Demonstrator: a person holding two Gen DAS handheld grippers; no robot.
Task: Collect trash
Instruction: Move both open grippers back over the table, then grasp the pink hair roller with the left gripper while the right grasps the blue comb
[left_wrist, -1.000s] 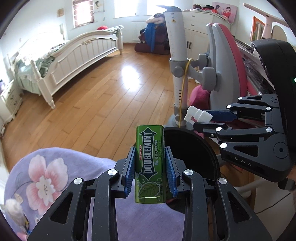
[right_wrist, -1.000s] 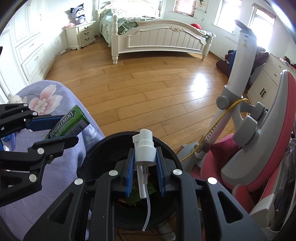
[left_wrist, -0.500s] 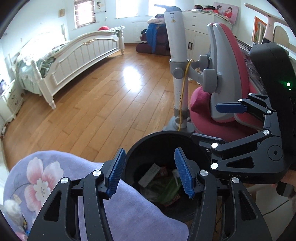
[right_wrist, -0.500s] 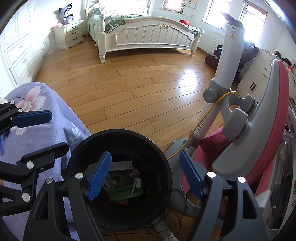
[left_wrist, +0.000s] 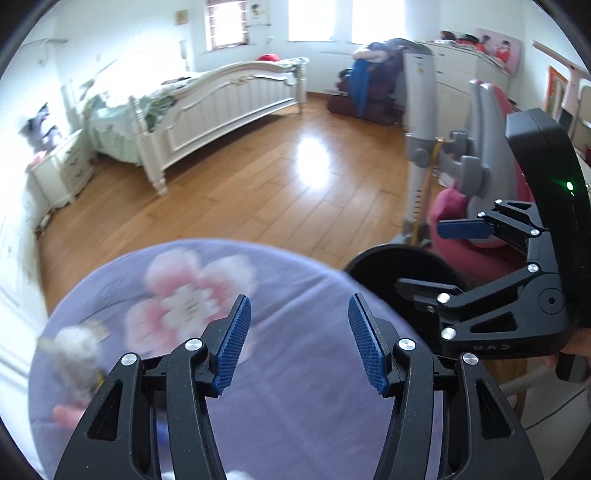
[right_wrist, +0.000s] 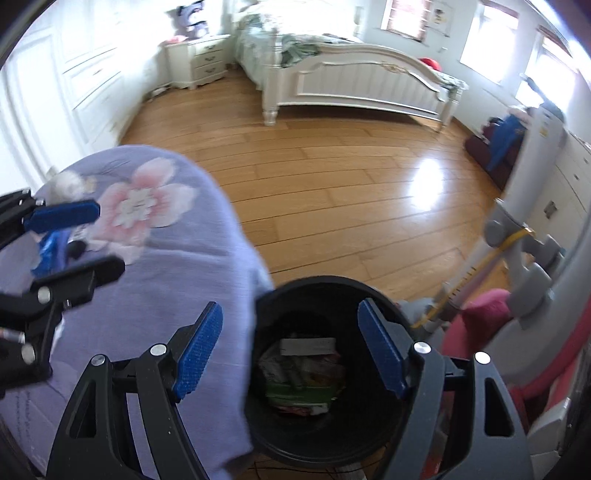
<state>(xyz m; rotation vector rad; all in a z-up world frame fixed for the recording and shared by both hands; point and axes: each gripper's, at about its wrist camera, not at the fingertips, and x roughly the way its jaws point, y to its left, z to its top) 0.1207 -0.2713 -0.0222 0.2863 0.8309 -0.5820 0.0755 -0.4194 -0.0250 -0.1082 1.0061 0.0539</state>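
Note:
A black round trash bin (right_wrist: 291, 295) stands on the floor beside the purple flowered cloth (right_wrist: 155, 280); it holds several wrappers and a green gum pack (right_wrist: 299, 391). My right gripper (right_wrist: 290, 350) is open and empty, above the bin's mouth. My left gripper (left_wrist: 299, 341) is open and empty over the purple cloth (left_wrist: 280, 280), left of the bin (left_wrist: 376, 262). A crumpled white tissue (left_wrist: 75, 349) lies on the cloth at the left. It also shows in the right wrist view (right_wrist: 68, 182), next to a blue wrapper (right_wrist: 48, 251). The right gripper shows in the left wrist view (left_wrist: 436, 254).
A pink and grey chair (left_wrist: 487, 192) and a grey fan stand (left_wrist: 421, 122) are just right of the bin. A white bed (left_wrist: 207, 107) and a nightstand (left_wrist: 62, 170) stand across the wooden floor (left_wrist: 258, 192).
My left gripper let go of the gum pack and my right gripper let go of the white pump head; both fell into the bin. My left gripper has since swung left over the cloth.

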